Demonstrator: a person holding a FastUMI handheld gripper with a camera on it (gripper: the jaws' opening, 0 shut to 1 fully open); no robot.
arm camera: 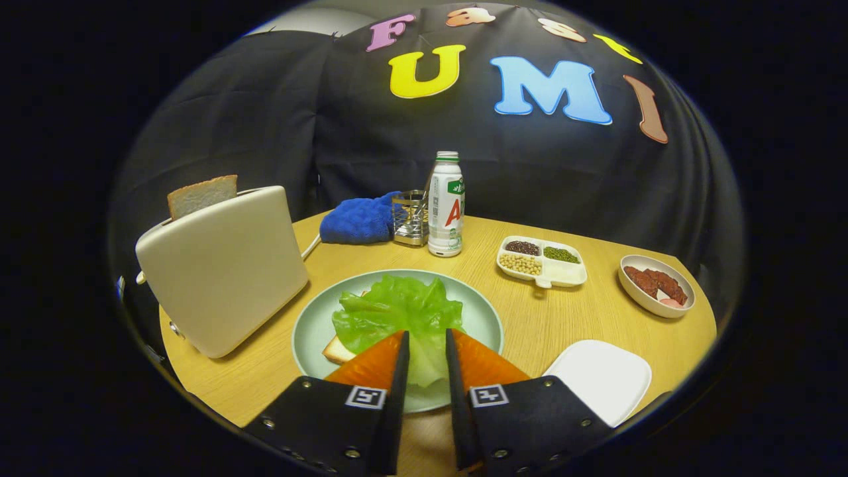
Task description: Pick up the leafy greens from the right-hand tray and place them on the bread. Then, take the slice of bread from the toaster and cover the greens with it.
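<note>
Far left on the wooden surface (583,318): a cream toaster (225,268), with a slice of bread (202,195) standing upright in its slot, top half exposed. Behind and right of the toaster, near the booth wall: a blue cloth (358,220), touching or just beside a small metal rack (410,217), then a white bottle (446,205) with a green cap, upright.

In the middle, just ahead of the tool (427,341): a pale green plate (311,324) carrying the leafy greens (394,308), spread flat over a second slice of bread whose corner (338,350) peeked out at the near left. Greens already on the bread, not yet covered.

Tool released: fingers parted with a narrow gap, tips hovering over the near edge of the greens, lettuce visible between them. Whether the tips touched the leaf could not be told; no sign of both fingers pressing on it.

Further right, beyond the plate: a white divided dish (544,273) with dark seeds, green bits and pale beans in separate compartments. Right again: a small bowl (652,301) holding reddish-brown pieces. Nearest on the right, just beside the right finger: a white square tray (599,377), bare.
</note>
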